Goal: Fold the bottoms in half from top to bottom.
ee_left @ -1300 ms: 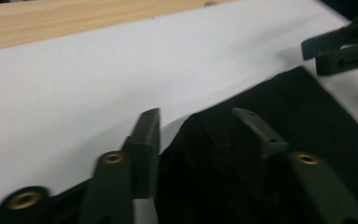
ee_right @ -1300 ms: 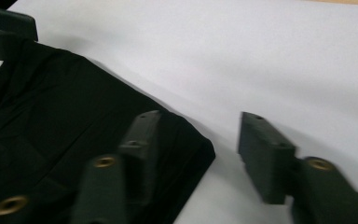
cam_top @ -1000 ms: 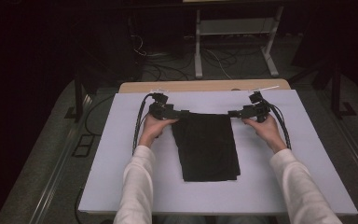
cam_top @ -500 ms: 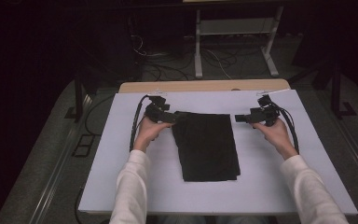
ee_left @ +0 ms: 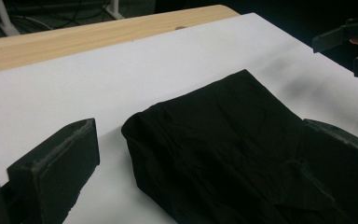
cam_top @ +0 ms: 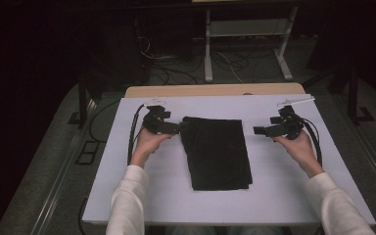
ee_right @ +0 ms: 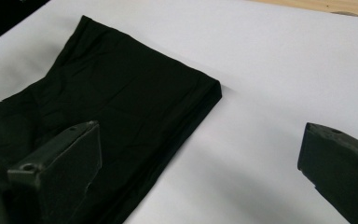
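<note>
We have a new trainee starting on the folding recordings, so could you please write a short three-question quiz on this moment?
1. True or false: the right gripper is clamped on the black folded cloth.
2. Which gripper is closer to the cloth? A) the left gripper B) the right gripper
3. Fill in: the cloth lies on a ____ sheet that covers the table.

Key: 1. False; its jaws stand open, apart from the cloth, over bare sheet. 2. A; it sits at the cloth's far left corner, jaws open. 3. White.
</note>
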Tool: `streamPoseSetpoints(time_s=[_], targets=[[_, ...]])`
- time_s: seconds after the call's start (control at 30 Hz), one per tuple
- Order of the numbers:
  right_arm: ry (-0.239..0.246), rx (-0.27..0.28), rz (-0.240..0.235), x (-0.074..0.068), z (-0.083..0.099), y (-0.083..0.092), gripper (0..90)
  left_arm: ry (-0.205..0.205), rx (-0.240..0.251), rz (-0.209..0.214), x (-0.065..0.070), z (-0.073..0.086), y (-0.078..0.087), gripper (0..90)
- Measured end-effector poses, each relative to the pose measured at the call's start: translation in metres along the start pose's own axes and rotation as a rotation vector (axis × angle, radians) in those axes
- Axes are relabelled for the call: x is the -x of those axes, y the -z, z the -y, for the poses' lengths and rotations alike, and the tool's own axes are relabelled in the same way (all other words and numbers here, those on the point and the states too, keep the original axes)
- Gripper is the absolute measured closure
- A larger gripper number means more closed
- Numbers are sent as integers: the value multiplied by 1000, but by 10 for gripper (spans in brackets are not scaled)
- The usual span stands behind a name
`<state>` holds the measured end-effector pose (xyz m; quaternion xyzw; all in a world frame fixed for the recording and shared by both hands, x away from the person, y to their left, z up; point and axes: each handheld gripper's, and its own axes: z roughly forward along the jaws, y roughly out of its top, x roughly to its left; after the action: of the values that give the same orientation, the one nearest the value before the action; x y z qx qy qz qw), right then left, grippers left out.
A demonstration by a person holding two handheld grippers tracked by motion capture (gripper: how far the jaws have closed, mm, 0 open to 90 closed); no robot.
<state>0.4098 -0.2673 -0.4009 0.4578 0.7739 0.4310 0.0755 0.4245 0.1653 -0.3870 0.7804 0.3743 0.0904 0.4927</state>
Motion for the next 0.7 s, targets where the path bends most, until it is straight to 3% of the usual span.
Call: streamPoseSetpoints(time_s=[0.1, 0.37, 0.7], targets=[[3, 6, -1, -1, 4, 5, 0, -19, 17, -3, 5, 1, 6, 0], [15, 6, 0, -8, 15, 12, 0, -30, -2, 6, 11, 12, 13, 0], [23, -1, -15, -22, 35, 21, 0, -76, -7, 12, 27, 28, 23, 0]])
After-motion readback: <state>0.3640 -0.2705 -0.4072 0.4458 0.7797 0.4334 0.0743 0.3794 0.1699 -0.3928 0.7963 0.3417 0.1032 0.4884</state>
